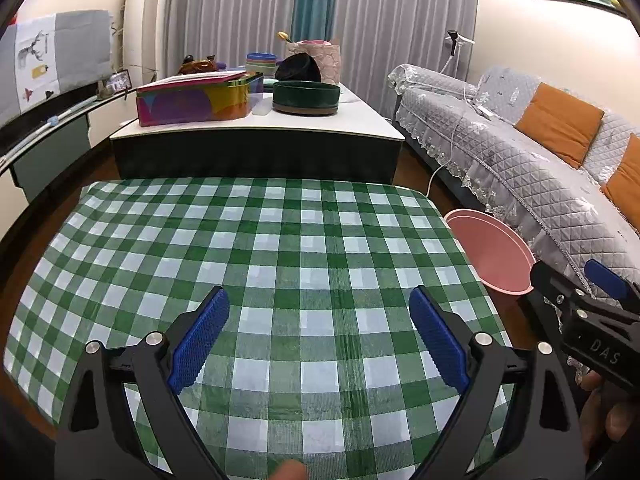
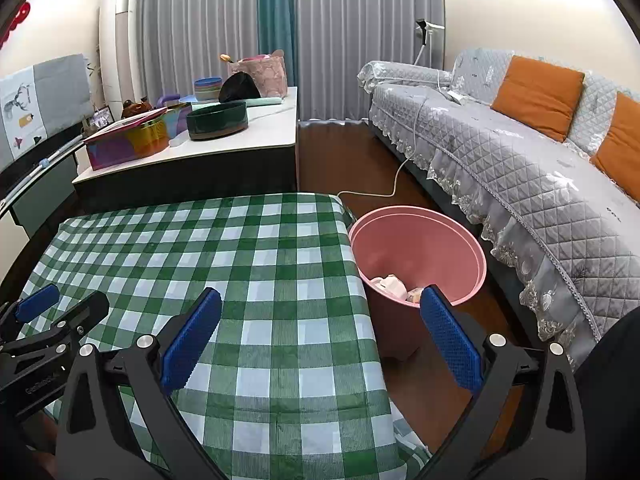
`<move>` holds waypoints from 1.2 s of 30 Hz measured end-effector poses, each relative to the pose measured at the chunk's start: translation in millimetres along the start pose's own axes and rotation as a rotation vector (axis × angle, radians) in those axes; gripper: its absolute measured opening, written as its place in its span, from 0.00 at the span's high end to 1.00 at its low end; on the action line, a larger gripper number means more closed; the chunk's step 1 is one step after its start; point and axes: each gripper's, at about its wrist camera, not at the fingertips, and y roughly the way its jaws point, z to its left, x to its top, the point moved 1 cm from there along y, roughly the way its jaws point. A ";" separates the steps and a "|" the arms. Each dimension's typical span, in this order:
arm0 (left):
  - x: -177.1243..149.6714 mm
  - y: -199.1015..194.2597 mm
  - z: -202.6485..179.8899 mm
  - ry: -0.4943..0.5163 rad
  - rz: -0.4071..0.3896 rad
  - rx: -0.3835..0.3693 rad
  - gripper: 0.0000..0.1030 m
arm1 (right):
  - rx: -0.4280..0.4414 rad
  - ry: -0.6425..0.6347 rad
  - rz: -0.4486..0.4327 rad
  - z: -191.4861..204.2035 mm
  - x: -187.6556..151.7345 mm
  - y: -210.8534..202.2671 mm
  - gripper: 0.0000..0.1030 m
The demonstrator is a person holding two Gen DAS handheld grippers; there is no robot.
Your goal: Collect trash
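Pink round bin (image 2: 420, 240) upright on floor beside checked table, pale crumpled trash (image 2: 390, 285) inside (at bottom)

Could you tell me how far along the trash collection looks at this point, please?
It looks nearly or fully done. Crumpled trash already lies in the pink bin beside the table. Nothing is in hand: the left gripper and right gripper both hang open and empty over the checked tablecloth. No trash shows on the cloth, so nothing visible is left to collect.
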 end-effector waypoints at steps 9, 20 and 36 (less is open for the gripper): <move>-1.7 1.1 -6.9 0.008 0.003 0.001 0.14 | -0.007 -0.002 -0.003 -2.9 -0.5 0.2 0.05; -4.0 5.0 -13.8 0.014 0.020 -0.012 0.14 | -0.019 0.005 -0.006 -8.9 -0.8 1.3 0.05; -4.9 7.3 -13.6 0.012 0.024 -0.009 0.12 | -0.017 0.003 -0.008 -7.6 -1.2 2.0 0.05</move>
